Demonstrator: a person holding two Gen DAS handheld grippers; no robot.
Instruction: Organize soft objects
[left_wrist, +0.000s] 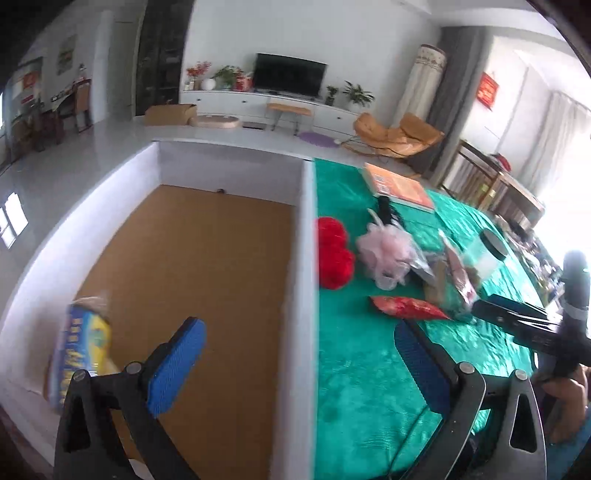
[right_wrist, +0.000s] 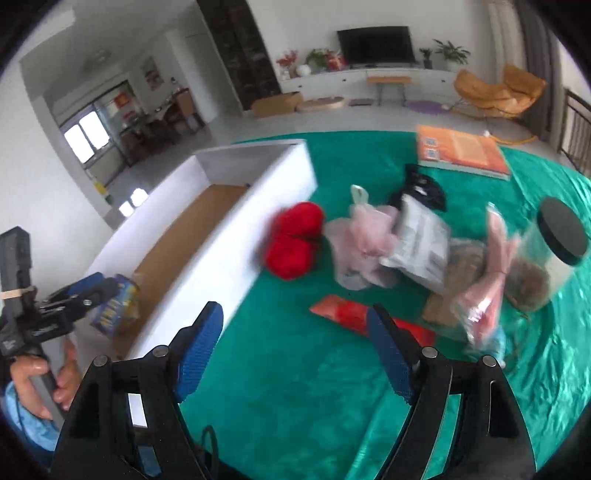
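Note:
A white box with a brown floor stands on the green cloth. A blue and yellow packet lies in the box's near left corner, just left of my left gripper, which is open and empty above the box wall. My right gripper hangs open over the cloth with nothing between its pads. Ahead of it lie a red snack packet, a red plush bundle, a pink mesh pouf and a grey pouch. The packet also shows in the right wrist view.
An orange book lies at the far side of the cloth. A clear jar with a black lid, a pink bag and a black item crowd the right. A hand holds the left gripper's handle.

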